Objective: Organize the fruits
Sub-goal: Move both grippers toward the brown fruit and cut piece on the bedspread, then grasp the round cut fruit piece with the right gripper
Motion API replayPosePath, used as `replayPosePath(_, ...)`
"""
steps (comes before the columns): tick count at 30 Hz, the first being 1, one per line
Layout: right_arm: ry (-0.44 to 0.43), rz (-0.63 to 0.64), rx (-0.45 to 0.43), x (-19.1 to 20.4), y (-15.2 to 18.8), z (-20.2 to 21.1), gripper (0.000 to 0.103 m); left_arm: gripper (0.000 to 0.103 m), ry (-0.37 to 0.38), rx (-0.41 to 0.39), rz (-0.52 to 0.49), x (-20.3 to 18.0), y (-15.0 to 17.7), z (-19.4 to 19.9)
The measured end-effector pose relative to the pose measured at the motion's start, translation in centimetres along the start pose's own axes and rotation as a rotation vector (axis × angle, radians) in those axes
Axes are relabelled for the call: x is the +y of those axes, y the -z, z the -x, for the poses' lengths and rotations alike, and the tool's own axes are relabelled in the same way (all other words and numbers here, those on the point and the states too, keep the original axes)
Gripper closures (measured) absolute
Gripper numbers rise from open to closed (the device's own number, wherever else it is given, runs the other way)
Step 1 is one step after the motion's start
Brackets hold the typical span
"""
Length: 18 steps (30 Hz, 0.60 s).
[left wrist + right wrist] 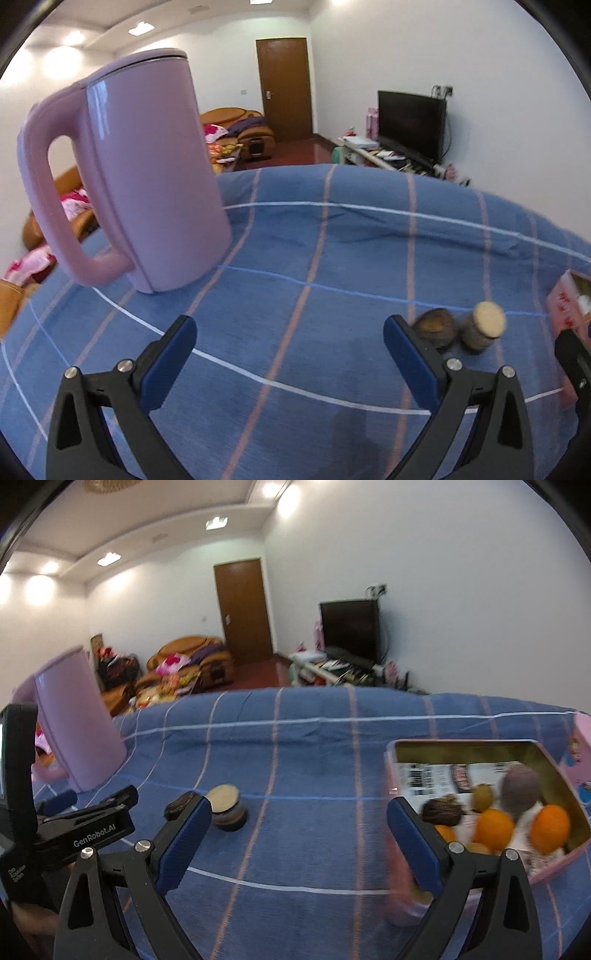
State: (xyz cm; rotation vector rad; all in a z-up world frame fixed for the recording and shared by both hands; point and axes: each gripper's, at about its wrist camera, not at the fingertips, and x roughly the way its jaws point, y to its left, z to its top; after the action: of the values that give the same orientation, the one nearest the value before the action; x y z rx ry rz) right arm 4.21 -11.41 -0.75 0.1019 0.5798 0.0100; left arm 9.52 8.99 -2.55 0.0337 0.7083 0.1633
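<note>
Left hand-held gripper [290, 339]: wide open, holds nothing, low over the blue cloth [332, 240].
Right hand-held gripper [295, 821]: also wide open and empty.
Box [554, 864]: just beside its right finger; oranges [493, 829] and other fruits lie inside, gathered.
Loose pieces: a brown fruit [434, 326] and a jar [482, 328] outside the left gripper's right finger, probably next.
Kettle [147, 177]: front-left, apart.

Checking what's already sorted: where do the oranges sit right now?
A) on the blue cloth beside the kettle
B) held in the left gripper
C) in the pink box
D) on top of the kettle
C: the oranges lie inside the pink box, among other fruit.
</note>
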Motion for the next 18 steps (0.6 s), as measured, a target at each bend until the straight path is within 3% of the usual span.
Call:
replayPosePath(2, -0.026, 0.038, 0.040, 1.1, -0.3, -1.2, 0.009, 0.000, -0.011, 0.014, 0.000, 0.4, 0.0, -0.4)
replayPosePath(4, -0.033, 0.084, 0.089, 2.0, -0.4, -2.5, 0.026, 0.000, -0.013, 0.023, 0.002, 0.6, -0.1, -0.5)
replayPosePath(6, -0.038, 0.118, 0.149, 2.7, -0.7, -4.1, 0.035, 0.000, -0.027, 0.034, -0.001, 0.7, -0.2, -0.8)
replayPosePath(12, -0.066, 0.148, 0.253, 4.0, -1.1, -7.7, 0.035, 0.000, 0.007, 0.039, 0.016, 1.3, -0.6, -1.0)
replayPosePath(16, -0.111, 0.134, 0.312, 4.3, -1.1, -9.3, 0.059, 0.000, 0.007, 0.043, 0.016, 1.3, -0.6, -1.2)
replayPosePath(18, -0.116, 0.151, 0.309, 4.5, -1.0, -9.1, 0.066, 0.000, 0.014, 0.049, 0.015, 1.2, -0.6, -1.3)
